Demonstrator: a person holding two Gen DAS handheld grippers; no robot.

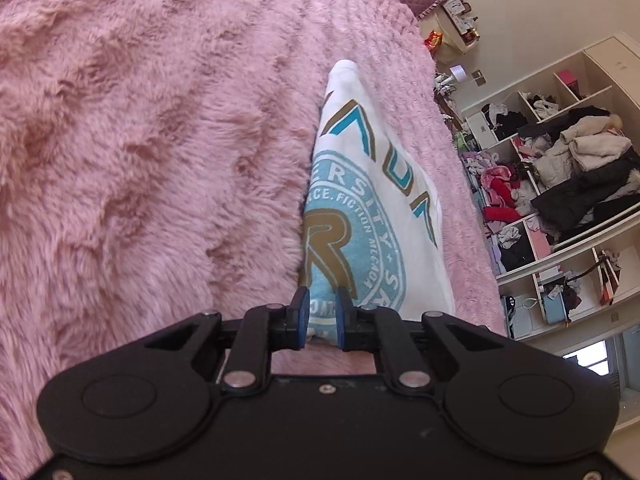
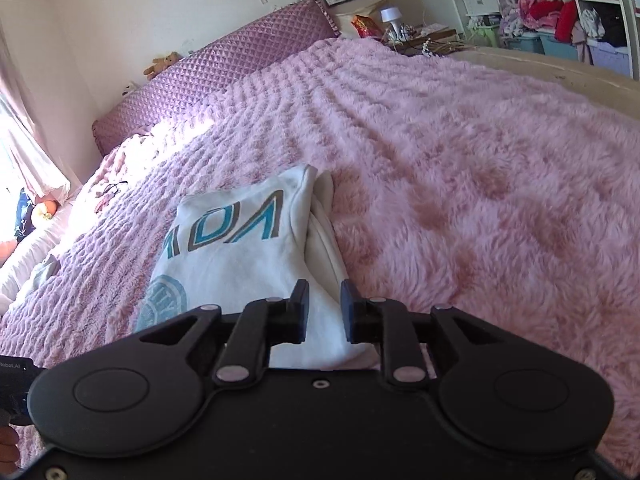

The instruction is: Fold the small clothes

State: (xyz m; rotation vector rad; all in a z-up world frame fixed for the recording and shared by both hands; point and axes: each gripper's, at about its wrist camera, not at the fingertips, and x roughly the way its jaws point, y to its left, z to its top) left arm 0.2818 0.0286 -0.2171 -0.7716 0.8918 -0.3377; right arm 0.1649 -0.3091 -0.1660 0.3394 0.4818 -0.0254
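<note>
A small white shirt (image 1: 376, 184) with a blue and brown round print lies partly folded on the fluffy pink blanket (image 1: 140, 140). My left gripper (image 1: 322, 300) has its jaws narrowly apart around the shirt's near printed edge, and the cloth sits between the blue pads. In the right wrist view the same shirt (image 2: 240, 248) lies with its folded side facing me. My right gripper (image 2: 325, 292) is over the shirt's near right edge, jaws a little apart, with white cloth between them. I cannot tell how tightly either one grips.
The pink blanket (image 2: 460, 160) covers a wide bed. A purple quilted headboard (image 2: 224, 64) stands at the far end, beside a nightstand with a lamp (image 2: 390, 16). Open shelves stuffed with clothes (image 1: 568, 168) line the wall beyond the bed.
</note>
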